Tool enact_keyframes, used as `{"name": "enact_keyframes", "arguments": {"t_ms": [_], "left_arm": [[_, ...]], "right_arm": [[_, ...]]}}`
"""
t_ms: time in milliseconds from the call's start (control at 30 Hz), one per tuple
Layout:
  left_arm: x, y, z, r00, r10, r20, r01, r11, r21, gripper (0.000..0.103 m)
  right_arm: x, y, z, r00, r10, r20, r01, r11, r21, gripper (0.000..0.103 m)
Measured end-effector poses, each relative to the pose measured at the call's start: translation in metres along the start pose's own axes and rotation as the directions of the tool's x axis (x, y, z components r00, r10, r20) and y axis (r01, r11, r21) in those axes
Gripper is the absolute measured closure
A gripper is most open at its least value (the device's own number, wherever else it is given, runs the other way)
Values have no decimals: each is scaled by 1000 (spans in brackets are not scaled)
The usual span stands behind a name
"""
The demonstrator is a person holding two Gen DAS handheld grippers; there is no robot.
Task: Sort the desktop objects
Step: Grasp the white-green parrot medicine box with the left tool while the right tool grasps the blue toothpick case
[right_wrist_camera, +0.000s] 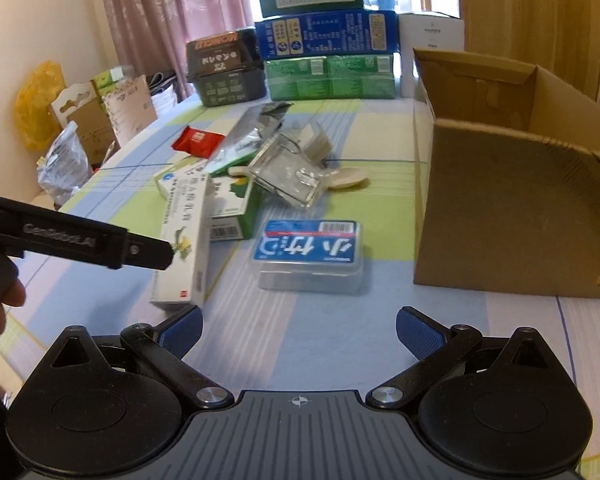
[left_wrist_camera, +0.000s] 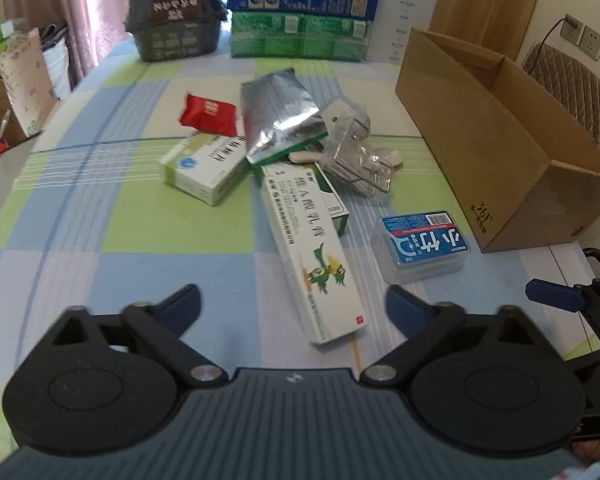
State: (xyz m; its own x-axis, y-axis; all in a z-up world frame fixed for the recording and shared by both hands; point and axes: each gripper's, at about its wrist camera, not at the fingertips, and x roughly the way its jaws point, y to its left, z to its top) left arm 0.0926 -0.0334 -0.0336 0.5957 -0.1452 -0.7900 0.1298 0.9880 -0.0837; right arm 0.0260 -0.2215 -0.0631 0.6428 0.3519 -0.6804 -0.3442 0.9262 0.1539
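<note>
Two pairs of tongs, both spread wide and gripping nothing: left tongs (left_wrist_camera: 293, 301) low over the tabletop (left_wrist_camera: 100, 240), right tongs (right_wrist_camera: 300, 320) beside them at much the same height.

Straight ahead of the left tongs, with its near end reaching in between the open tips: long white-and-green carton (left_wrist_camera: 312, 256), lying flat and slantwise, printed lengthwise with what reads as 维A酸乳膏, plus a green cartoon figure and a small red square mark. Probably the nearest candidate for a pick, and an easy one, being narrow enough to fit across that opening.

Just ahead of the right tongs: clear plastic case (right_wrist_camera: 310, 258) under a blue label, large white characters turned away from the camera and not safely readable, barcode at one corner.

Further out from both, heaped together as if tipped out for sorting: silver foil pouch (left_wrist_camera: 280, 116), red sachet (left_wrist_camera: 208, 114) with white print too small to read, small white-and-green box (left_wrist_camera: 200, 172), crumpled clear packaging (left_wrist_camera: 356, 152).

To the right of both tongs, standing open-topped on the tabletop: cardboard box (left_wrist_camera: 480, 148), stamped "361°" near its lower corner; likely the bin for sorted items, placed within easy reach and seemingly empty so far.

Along the side of the left tongs, seen from the right wrist: raised lettering, seemingly "GenRobot.AI".
</note>
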Motion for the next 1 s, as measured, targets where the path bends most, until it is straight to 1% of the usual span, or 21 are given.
{"name": "enact_keyframes", "arguments": {"t_ms": [133, 233, 300, 367, 400, 433, 467, 533, 633, 767, 867, 1000], "left_arm": [[23, -2, 4, 1000, -24, -8, 24, 1000, 1, 22], [38, -3, 7, 999, -42, -10, 42, 999, 1, 23], [45, -4, 8, 999, -44, -2, 44, 999, 1, 27], [48, -4, 8, 1000, -28, 10, 28, 1000, 12, 43], [49, -3, 8, 1000, -26, 14, 25, 1000, 16, 47], [49, -1, 8, 999, -30, 19, 30, 999, 18, 57], [48, 0, 8, 999, -26, 22, 25, 999, 23, 64], [46, 1, 7, 999, -1, 39, -2, 999, 53, 69], [43, 5, 5, 998, 4, 57, -9, 996, 94, 70], [40, 16, 1, 998, -7, 63, 2, 997, 73, 70], [38, 19, -2, 997, -5, 71, -1, 996, 84, 70], [40, 21, -4, 997, -11, 82, 4, 997, 82, 70]], "right_arm": [[6, -3, 1, 1000, -12, 8, 12, 1000, -3, 2], [10, -5, 3, 1000, -16, 11, 16, 1000, 0, 2], [14, -5, 4, 1000, -16, 9, 16, 1000, -1, 2], [20, -4, 5, 1000, -9, 6, 9, 1000, -2, 2], [23, -3, 6, 1000, -8, 6, 8, 1000, -5, 2], [26, -1, 7, 1000, -5, 7, 5, 1000, -9, 2], [29, 0, 8, 1000, -6, 11, 6, 1000, -13, 2], [35, 3, 10, 1000, -12, 19, 12, 1000, -23, 2], [43, 6, 13, 999, -26, 26, 26, 1000, -10, 2], [53, 12, 18, 997, -56, 48, 57, 998, -14, 2], [64, 15, 21, 995, -81, 49, 82, 996, -18, 2], [75, 14, 23, 994, -95, 50, 96, 995, -4, 2]]}}
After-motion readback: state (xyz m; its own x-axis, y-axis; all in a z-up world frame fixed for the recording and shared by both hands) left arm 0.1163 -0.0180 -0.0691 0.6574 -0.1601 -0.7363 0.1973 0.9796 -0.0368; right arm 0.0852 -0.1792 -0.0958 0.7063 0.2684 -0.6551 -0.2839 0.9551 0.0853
